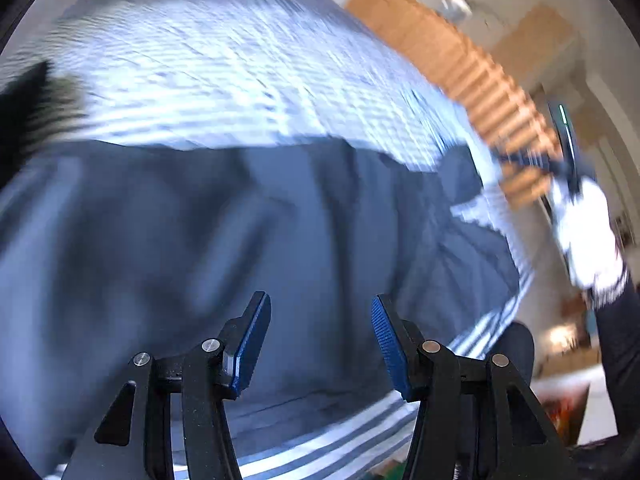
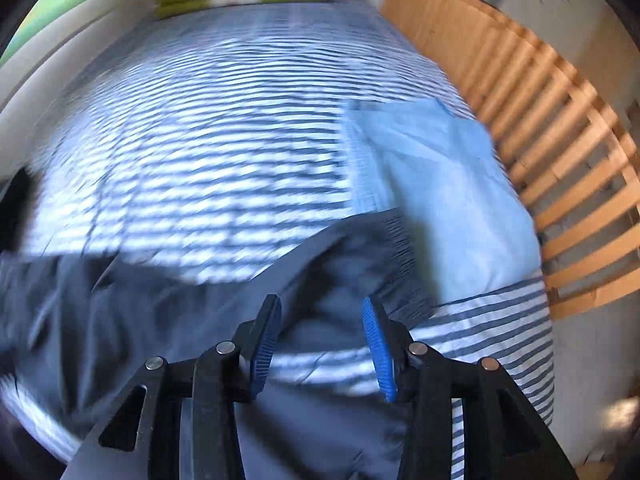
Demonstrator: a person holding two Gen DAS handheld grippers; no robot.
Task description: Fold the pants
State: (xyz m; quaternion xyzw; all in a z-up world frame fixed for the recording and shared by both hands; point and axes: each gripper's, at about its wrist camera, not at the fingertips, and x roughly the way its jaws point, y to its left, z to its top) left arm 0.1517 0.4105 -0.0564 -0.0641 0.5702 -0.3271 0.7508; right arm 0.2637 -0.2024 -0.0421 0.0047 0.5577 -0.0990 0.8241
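The pants [image 1: 224, 232] lie spread on the striped bed cover [image 1: 208, 80], at the near end of the bed, their length running roughly across both views from left to right. They are dark blue-grey, thin and creased, with soft folds and no clear waistband or leg ends to be made out. Both views are smeared by blur. The left gripper [image 1: 320, 344] hangs over the cloth, jaws partly apart with nothing between them. The right gripper [image 2: 322, 348] likewise stands partly open and empty above the pants. A light blue cloth [image 2: 448, 192] lies beside them, near the wooden slats [image 2: 560, 152].
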